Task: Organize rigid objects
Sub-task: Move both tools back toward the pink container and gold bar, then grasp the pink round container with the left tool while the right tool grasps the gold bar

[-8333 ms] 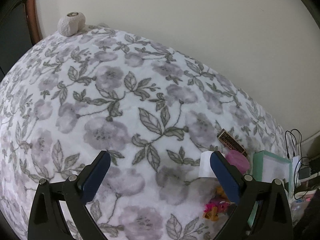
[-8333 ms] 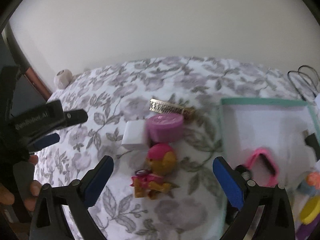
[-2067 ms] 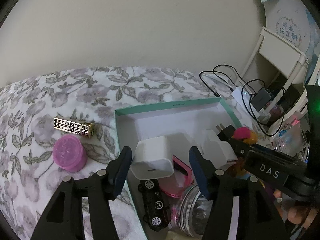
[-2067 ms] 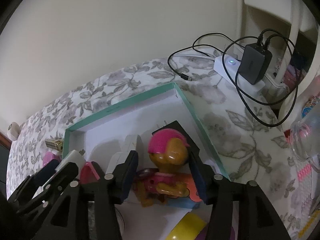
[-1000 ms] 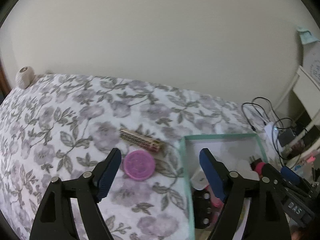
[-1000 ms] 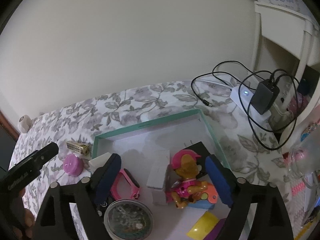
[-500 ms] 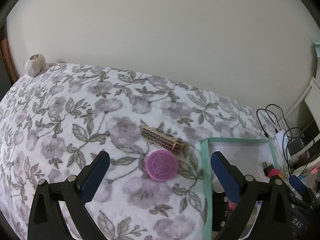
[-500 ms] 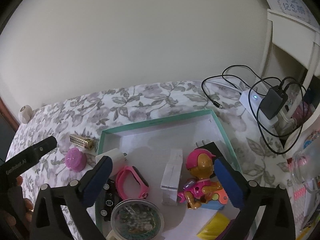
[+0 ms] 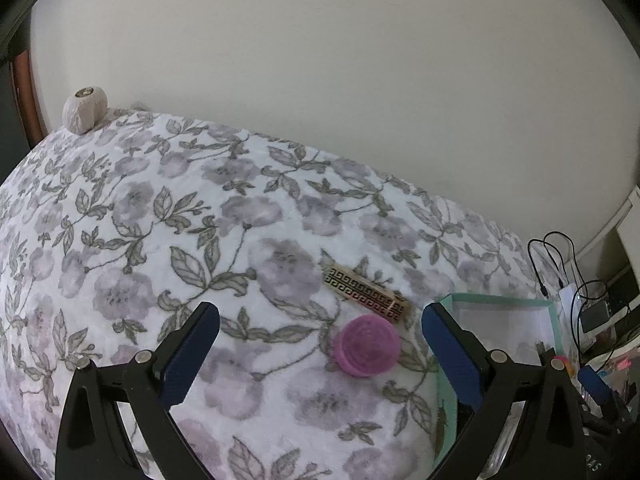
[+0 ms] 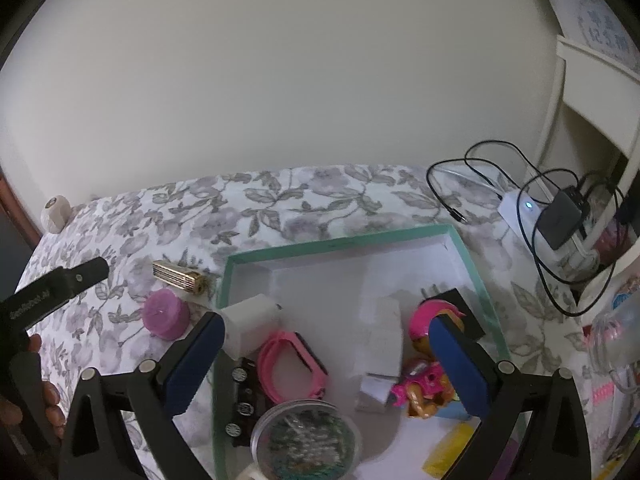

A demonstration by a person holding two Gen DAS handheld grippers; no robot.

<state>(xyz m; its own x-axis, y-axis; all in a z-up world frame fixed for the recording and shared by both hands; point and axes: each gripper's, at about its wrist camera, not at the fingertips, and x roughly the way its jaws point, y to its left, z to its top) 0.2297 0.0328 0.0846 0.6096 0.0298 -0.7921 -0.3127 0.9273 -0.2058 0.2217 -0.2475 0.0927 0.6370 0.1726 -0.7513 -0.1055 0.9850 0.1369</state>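
left hand-held gripper point(image 9: 320, 344): black frame | blue pads point(image 9: 188, 356) | silver screws

Left tongs point(image 9: 320, 354), right tongs point(image 10: 326, 362): spread wide, empty.

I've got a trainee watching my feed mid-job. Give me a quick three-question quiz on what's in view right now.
1. True or false: the pink round container already lies inside the green-rimmed box.
2. Which lies nearer the wall: the gold patterned case or the pink round container?
3. The left claw and the right claw are: A) both open and empty, B) both shut on items, C) one open, one shut.

Key: 1 false, it lies on the floral blanket. 2 the gold patterned case. 3 A.
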